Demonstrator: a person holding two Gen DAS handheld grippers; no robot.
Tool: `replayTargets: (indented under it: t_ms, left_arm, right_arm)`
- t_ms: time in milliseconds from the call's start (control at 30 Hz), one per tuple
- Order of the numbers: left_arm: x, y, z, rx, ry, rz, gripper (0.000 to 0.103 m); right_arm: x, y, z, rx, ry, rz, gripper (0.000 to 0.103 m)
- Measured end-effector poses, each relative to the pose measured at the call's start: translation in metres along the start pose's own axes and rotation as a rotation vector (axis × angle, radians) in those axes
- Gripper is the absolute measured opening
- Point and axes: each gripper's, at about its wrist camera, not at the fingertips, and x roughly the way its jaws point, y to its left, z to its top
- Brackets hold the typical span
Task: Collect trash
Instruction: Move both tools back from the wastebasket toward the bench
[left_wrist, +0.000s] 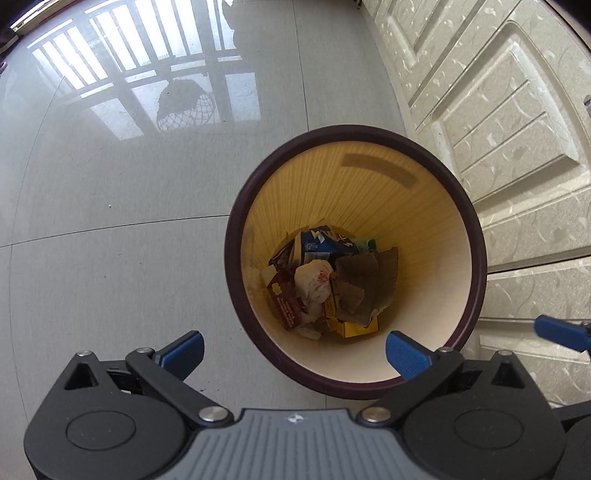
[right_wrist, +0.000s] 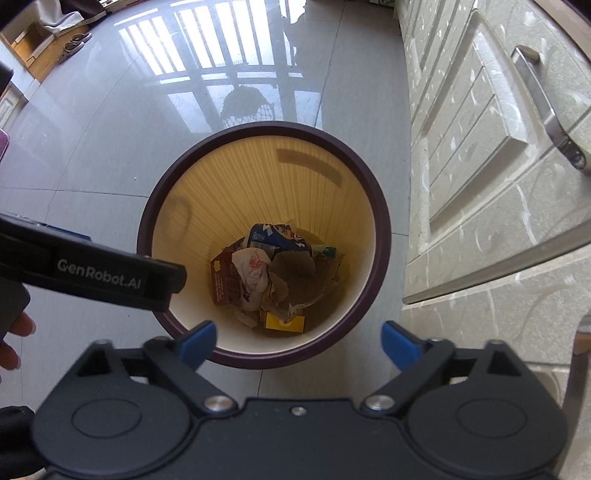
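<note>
A round bin with a dark maroon rim (left_wrist: 236, 221) and cream inside stands on the floor; it also shows in the right wrist view (right_wrist: 384, 221). Trash lies at its bottom: a crumpled white bag (left_wrist: 314, 282), a blue wrapper (left_wrist: 325, 245), brown cardboard (left_wrist: 364, 280), a red box (left_wrist: 282, 301) and a yellow box (right_wrist: 284, 322). My left gripper (left_wrist: 295, 352) is open and empty above the bin's near rim. My right gripper (right_wrist: 299, 345) is open and empty, also above the near rim. The left gripper's arm (right_wrist: 99, 278) crosses the right wrist view's left side.
Pale embossed cabinet doors (left_wrist: 517, 129) stand close on the right of the bin, with a metal handle (right_wrist: 543, 103). Glossy grey floor tiles (left_wrist: 110, 184) stretch left and behind. Shoes and a wooden mat (right_wrist: 70, 44) lie far back left.
</note>
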Motion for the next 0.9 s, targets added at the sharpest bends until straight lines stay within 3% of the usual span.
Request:
replayTargets:
  t_ms: [400, 900]
  left_arm:
    - [-0.033, 0.007, -0.003, 0.008, -0.064, 0.03, 0.103]
    - [-0.114, 0.016, -0.018, 0.0, -0.287, 0.071, 0.103]
  right_arm:
    - [-0.03, 0.004, 0.003, -0.014, -0.069, -0.019, 0.103]
    - [-0.101, 0.016, 0.006, -0.066, -0.22, -0.095, 0.103]
